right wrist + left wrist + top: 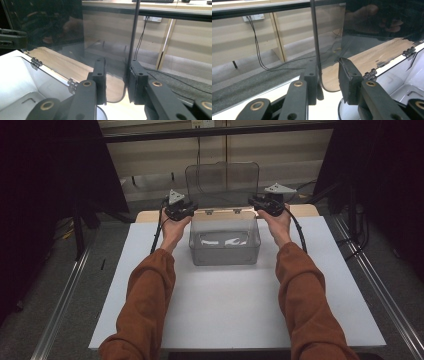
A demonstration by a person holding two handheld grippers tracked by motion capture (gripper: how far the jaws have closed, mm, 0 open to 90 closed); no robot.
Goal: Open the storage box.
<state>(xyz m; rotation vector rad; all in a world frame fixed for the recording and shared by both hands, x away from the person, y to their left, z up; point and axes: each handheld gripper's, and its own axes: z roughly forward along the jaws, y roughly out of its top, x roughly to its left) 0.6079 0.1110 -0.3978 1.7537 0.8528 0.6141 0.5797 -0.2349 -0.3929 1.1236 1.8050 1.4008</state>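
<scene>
White tabletop (pixel 150 285) under dim light, wooden strip along its far edge. A clear box (pixel 225 245) stood at centre, its hinged lid (pixel 222 179) raised upright behind it, long edge running left–right. Left gripper (pixel 328 82): jaws spread, lid's left edge lying against one pad, not pinched. Right gripper (pixel 117 83): jaws likewise spread around the lid's right edge. Both hands equally near; closing calls for swinging the lid toward the person.

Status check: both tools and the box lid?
Left tool and right tool open, each straddling a side edge of the lid. Lid upright, hinged at back of clear box. Nothing in the way.
</scene>
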